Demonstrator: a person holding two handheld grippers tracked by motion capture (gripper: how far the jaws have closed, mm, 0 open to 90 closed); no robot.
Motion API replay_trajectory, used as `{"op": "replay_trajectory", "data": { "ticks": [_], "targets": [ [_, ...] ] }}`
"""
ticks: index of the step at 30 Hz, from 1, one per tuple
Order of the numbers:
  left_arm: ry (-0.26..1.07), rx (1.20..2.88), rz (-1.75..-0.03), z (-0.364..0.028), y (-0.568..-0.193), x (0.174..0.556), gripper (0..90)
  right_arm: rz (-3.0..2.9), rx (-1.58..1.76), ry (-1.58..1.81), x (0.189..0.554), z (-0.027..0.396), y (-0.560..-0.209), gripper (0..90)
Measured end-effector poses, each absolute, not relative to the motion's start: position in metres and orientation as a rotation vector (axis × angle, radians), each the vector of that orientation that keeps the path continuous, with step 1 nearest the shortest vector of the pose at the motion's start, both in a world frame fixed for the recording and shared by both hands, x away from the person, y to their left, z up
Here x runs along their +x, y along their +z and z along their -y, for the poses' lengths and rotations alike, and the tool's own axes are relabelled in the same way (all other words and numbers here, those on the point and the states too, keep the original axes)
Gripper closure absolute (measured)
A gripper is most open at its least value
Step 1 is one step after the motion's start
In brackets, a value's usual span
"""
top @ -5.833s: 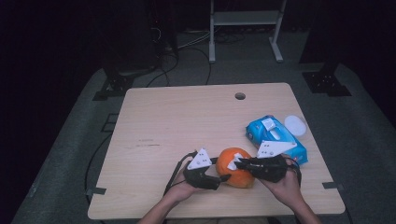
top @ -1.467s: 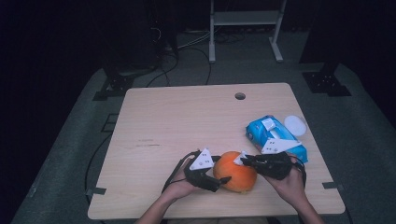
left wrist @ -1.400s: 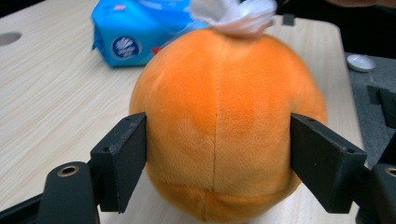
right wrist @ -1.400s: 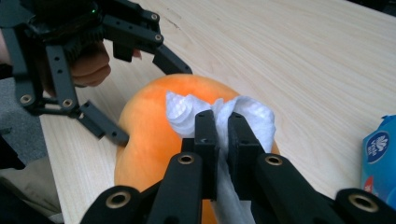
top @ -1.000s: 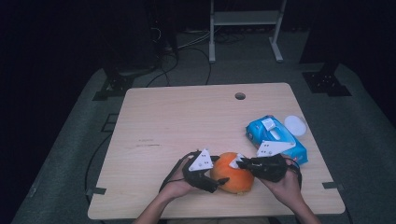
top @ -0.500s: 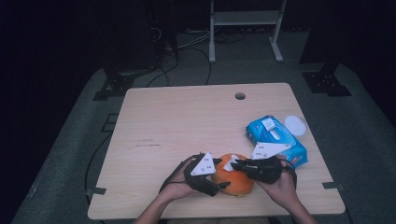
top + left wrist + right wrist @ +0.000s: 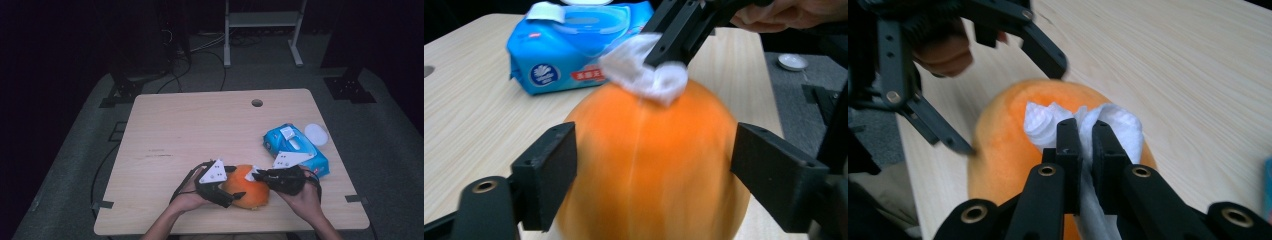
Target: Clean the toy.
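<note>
Right gripper (image 7: 1087,131): clamped on a white wipe (image 7: 1118,122) — pressed to the orange fruit's (image 7: 249,186) top.
Left gripper (image 7: 651,167): jaws just been widening, flanking the fruit — contact seemingly absent, though blurred.
Fruit: near table (image 7: 200,125) edge, beside blue wipe pack (image 7: 295,150).

Left gripper (image 7: 235,187): jaws parted, just been opening. Right gripper (image 7: 1087,131): jaws clamped together. Both hands low, facing inward.

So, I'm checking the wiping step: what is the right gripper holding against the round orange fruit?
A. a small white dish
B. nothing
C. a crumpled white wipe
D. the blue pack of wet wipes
C: in the right gripper view the right gripper pinches a crumpled white wipe that rests on the round orange fruit.
</note>
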State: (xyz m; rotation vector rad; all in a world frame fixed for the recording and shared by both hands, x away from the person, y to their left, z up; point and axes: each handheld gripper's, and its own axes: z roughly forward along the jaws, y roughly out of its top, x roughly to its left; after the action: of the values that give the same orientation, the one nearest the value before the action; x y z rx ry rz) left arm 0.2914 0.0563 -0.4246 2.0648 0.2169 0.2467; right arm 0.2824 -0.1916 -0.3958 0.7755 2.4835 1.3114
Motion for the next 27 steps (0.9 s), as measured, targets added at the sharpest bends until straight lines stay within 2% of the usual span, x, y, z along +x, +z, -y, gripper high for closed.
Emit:
{"op": "replay_trajectory", "data": {
  "ticks": [3,7,11,15,18,21,27],
  "targets": [
    [0.256,2.099,-0.219,-0.057,-0.430,0.292,23.2,-2.492,0.707,1.295,0.276,0.179,-0.394,83.4],
    [0.230,2.097,-0.262,-0.067,-0.435,0.299,25.0,-2.505,0.731,1.315,0.280,0.184,-0.397,83.5],
    [0.219,2.098,-0.289,-0.072,-0.437,0.303,25.1,-2.500,0.762,1.304,0.282,0.192,-0.400,83.5],
    [0.235,2.060,-0.225,-0.063,-0.428,0.297,19.5,-2.492,0.771,1.318,0.282,0.190,-0.399,83.5],
    [0.274,2.094,-0.189,-0.056,-0.428,0.293,21.2,-2.504,0.723,1.323,0.278,0.180,-0.396,83.4],
    [0.247,2.097,-0.229,-0.062,-0.431,0.298,24.7,-2.508,0.709,1.306,0.278,0.180,-0.396,83.4],
    [0.193,2.081,-0.312,-0.078,-0.436,0.308,25.9,-2.494,0.799,1.309,0.284,0.200,-0.402,83.4]
  ]
}}
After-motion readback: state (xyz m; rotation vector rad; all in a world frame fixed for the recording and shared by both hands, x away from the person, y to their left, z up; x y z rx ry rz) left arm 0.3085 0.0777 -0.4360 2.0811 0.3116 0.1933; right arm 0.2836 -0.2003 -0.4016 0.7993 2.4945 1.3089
